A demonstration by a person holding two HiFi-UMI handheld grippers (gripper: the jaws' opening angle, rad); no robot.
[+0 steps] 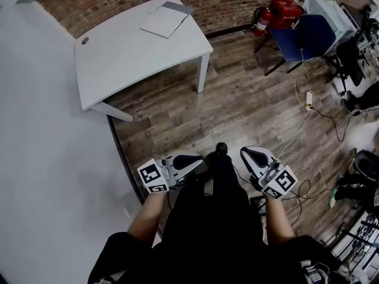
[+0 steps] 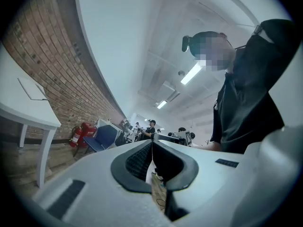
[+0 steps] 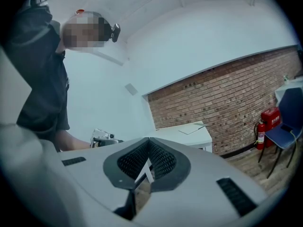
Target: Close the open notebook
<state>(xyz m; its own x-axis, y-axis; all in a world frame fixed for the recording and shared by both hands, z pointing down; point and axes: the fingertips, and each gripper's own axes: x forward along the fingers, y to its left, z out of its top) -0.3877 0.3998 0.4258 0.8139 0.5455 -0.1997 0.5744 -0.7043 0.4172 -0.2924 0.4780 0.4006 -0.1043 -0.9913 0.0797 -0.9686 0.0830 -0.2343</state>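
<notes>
Approach seemed the step in hand; the notebook (image 1: 164, 20), apparently open, lay on the white table (image 1: 118, 64), well apart from both tongs; left gripper (image 2: 152, 143) and right gripper (image 3: 149, 141) had jaws together, empty; next came reaching a cover.

From my end: the surface (image 1: 118, 64) looks smooth matt white, the notebook (image 1: 163, 21) plain paper, the floor (image 1: 254, 111) matt wood planks, the wall (image 1: 225, 5) rough brick. My left claw (image 2: 152, 142) and right claw (image 3: 149, 139) are smooth white plastic with ribbed black pads (image 2: 137, 162).
</notes>
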